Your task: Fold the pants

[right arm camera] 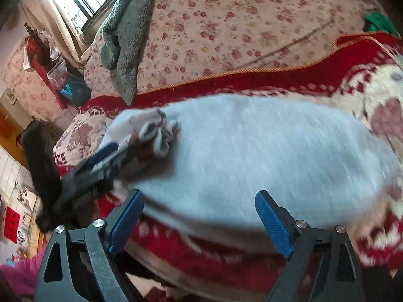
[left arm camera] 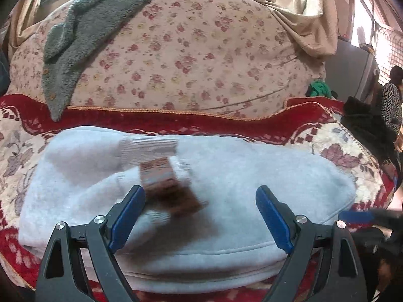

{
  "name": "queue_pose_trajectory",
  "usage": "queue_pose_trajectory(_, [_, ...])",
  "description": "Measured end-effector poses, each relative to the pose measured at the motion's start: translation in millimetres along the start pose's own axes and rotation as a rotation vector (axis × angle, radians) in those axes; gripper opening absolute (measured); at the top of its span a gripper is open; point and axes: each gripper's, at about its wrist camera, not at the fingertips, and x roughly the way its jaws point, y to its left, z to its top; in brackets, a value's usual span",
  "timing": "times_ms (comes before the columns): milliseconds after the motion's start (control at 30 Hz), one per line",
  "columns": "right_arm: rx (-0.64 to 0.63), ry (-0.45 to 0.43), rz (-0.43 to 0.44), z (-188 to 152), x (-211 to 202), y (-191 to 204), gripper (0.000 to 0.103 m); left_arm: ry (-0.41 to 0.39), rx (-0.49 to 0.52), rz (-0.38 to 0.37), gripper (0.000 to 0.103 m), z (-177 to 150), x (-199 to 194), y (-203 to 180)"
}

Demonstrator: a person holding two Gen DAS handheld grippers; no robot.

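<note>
The pale grey-blue fleece pants (left arm camera: 226,183) lie folded in a wide bundle on the red patterned blanket (left arm camera: 176,120). A ribbed cuff (left arm camera: 148,146) and a blurred brown tag (left arm camera: 171,188) sit on top. My left gripper (left arm camera: 200,201) is open and empty, just above the near side of the bundle. My right gripper (right arm camera: 199,206) is open and empty over the pants (right arm camera: 252,156) near their front edge. The left gripper (right arm camera: 100,161) shows blurred at the pants' left end in the right wrist view, beside the drawstring (right arm camera: 158,130).
A floral quilt (left arm camera: 189,50) is piled behind the blanket, with a grey fleece garment (left arm camera: 75,40) draped on it. A green item (left arm camera: 318,88) and dark clothing (left arm camera: 365,123) lie to the right. A person (left arm camera: 393,95) stands far right. The bed edge (right arm camera: 201,276) is near.
</note>
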Motion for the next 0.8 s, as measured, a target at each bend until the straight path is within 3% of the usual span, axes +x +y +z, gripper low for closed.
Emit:
queue_pose_trajectory(200, [0.113, 0.015, -0.032, -30, -7, -39, 0.094, 0.008, 0.024, -0.023, 0.089, 4, 7, -22])
queue_pose_trajectory(467, [0.155, -0.04, -0.065, -27, -13, -46, 0.094, 0.034, 0.05, -0.039, 0.089, 3, 16, -41])
queue_pose_trajectory(700, [0.211, -0.011, -0.044, -41, -6, -60, 0.094, 0.065, 0.037, -0.075, 0.089, 5, 27, -45])
queue_pose_trajectory(800, [0.304, -0.017, -0.008, -49, -2, -76, 0.097, 0.078, 0.024, -0.076, 0.089, 7, 32, -43])
